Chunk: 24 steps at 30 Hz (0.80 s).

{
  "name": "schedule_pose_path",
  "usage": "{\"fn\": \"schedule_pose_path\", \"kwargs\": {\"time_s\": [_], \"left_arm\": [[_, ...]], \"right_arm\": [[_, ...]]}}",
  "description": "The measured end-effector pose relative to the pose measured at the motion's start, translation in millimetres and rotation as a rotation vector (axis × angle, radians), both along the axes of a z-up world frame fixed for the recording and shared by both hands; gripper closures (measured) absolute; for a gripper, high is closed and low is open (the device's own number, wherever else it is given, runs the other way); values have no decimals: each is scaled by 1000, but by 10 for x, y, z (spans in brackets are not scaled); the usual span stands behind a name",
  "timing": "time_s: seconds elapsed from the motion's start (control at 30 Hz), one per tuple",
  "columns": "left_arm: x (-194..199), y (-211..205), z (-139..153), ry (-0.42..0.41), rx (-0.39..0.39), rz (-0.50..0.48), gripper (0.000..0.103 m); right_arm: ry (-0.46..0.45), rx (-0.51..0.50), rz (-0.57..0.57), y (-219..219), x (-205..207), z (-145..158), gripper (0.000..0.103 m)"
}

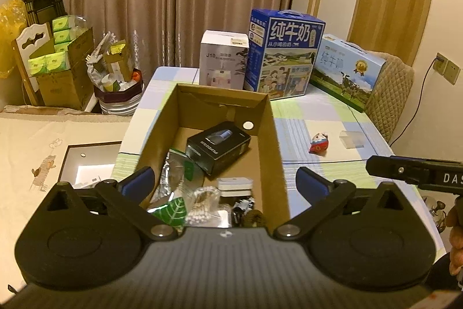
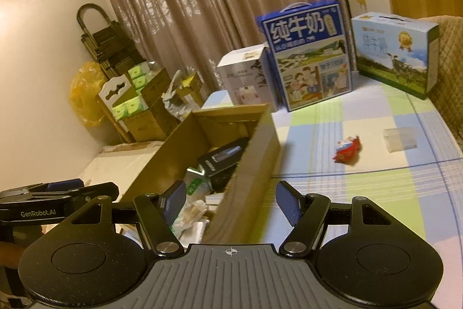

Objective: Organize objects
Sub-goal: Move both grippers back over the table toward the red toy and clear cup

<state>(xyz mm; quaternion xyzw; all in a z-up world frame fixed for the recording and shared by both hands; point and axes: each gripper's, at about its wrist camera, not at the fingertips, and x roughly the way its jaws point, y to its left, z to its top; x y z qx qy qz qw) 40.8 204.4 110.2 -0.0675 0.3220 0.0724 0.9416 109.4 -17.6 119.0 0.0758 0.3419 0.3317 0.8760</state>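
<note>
An open cardboard box [image 1: 269, 135] [image 2: 254, 152] stands on the checked tablecloth. Inside lie a black product box [image 1: 218, 148] [image 2: 220, 161], a silver pouch [image 1: 173, 178], a green leaf packet [image 1: 172, 210], a bag of cotton swabs [image 1: 202, 207] [image 2: 192, 212] and a small white box [image 1: 234, 184]. My left gripper [image 1: 224, 181] hangs open above the box's near end, holding nothing. My right gripper [image 2: 230, 200] is open, straddling the box's right wall. On the cloth to the right lie a small red figurine [image 1: 319, 143] [image 2: 347, 149] and a clear plastic case [image 1: 351, 138] [image 2: 400, 138].
At the table's back stand a white carton [image 1: 224, 61] [image 2: 246, 74], a blue milk carton [image 1: 285, 54] [image 2: 309, 54] and a light-blue milk carton [image 1: 347, 71] [image 2: 395, 48]. A quilted chair back [image 1: 390, 94] is at right. Boxes of tissue packs [image 1: 58, 60] and a bin [image 1: 118, 94] crowd the left.
</note>
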Motion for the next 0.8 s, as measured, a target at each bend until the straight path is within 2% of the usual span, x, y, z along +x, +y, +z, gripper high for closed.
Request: {"fn": "schedule_pose_path", "kwargs": {"time_s": [0.23, 0.57, 0.8], "left_arm": [[17, -252, -17, -13, 17, -15, 1], [191, -884, -7, -51, 23, -133, 1], [449, -1260, -79, -68, 20, -183, 1]], "right_arm": [[29, -26, -88, -476, -63, -117, 37], [11, -43, -226, -1141, -135, -59, 37], [14, -50, -292, -1466, 0, -124, 37]]}}
